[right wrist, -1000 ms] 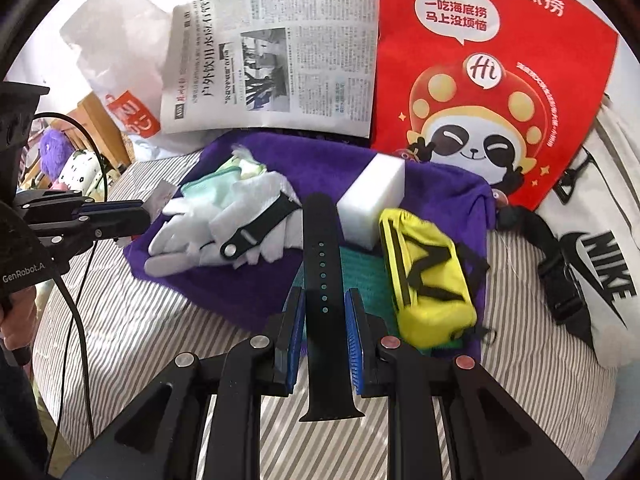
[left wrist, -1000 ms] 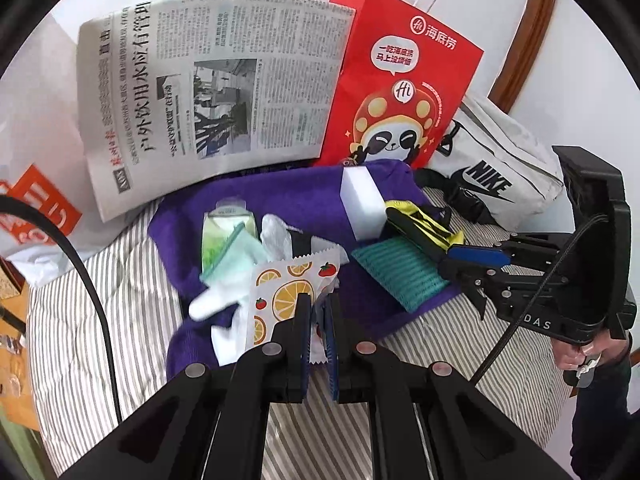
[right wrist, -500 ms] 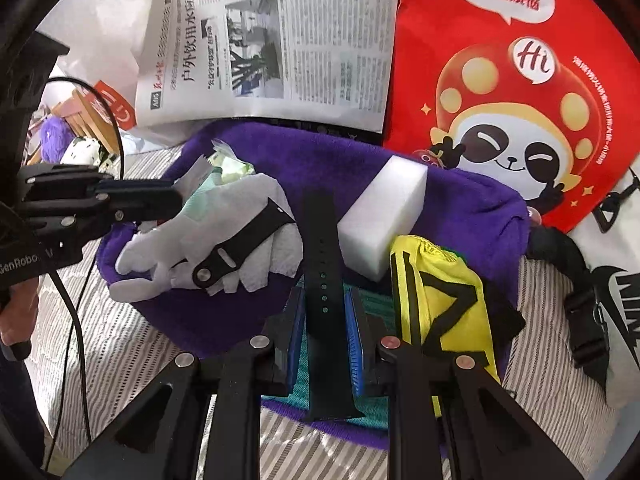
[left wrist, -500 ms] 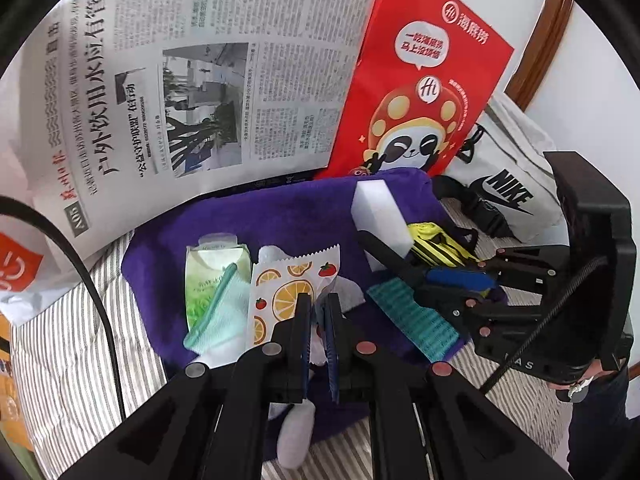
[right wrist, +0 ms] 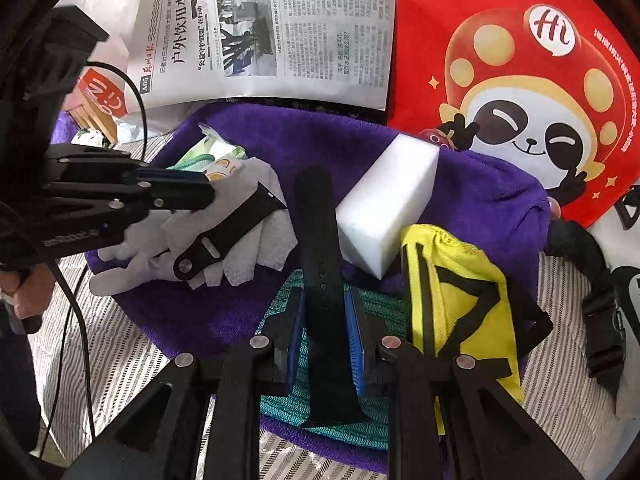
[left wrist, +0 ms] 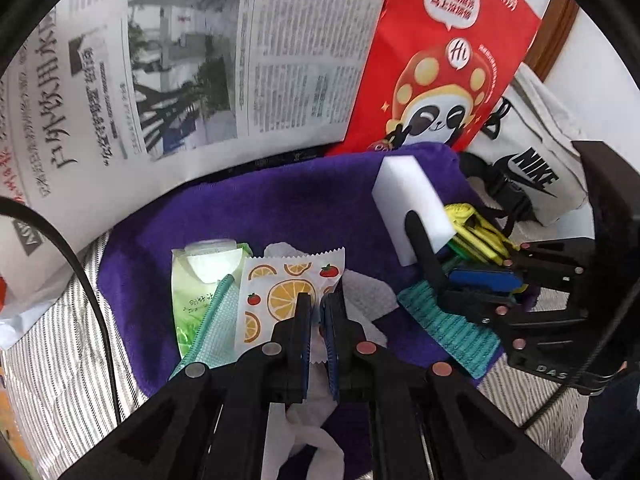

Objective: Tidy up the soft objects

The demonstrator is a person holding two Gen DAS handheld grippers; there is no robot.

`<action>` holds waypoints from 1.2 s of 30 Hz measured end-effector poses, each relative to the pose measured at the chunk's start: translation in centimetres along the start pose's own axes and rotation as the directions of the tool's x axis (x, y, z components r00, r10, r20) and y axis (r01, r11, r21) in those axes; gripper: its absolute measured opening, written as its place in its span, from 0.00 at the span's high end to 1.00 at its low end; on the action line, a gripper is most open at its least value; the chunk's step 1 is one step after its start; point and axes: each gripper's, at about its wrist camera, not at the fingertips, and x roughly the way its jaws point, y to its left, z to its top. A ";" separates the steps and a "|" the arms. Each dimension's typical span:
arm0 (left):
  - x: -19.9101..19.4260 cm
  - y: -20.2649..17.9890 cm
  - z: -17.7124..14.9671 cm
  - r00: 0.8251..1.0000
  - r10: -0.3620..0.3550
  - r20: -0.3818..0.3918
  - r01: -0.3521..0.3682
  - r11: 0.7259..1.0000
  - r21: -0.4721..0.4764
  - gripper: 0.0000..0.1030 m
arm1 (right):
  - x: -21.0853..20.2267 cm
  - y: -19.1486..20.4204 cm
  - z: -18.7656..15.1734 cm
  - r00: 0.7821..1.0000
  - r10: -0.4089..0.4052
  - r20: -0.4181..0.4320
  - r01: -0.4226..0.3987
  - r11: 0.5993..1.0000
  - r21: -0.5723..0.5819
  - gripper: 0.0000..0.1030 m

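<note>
Right wrist: we grip black strap (right wrist: 320,248) in right hand-held gripper (right wrist: 325,334); left hand-held gripper (left wrist: 316,330) clenched on fruit-print packet (left wrist: 280,292). Risk: strap snags sponge (right wrist: 384,204), slips.

Teal mesh cloth (right wrist: 372,308) half hidden under black strap (right wrist: 320,264); red bag (right wrist: 520,80) top cropped.

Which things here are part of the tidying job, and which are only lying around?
Job: fruit-print sachet in left gripper; black watch strap in right gripper; white gloves; white sponge; yellow pouch; purple towel.

Around: newspaper; red paper bag.
</note>
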 end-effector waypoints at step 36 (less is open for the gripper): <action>-5.2 -2.4 -4.8 1.000 0.000 0.014 0.001 0.999 -0.043 0.29 | -8.4 1.1 -4.1 0.993 -0.031 0.112 0.019 0.994 0.105 0.32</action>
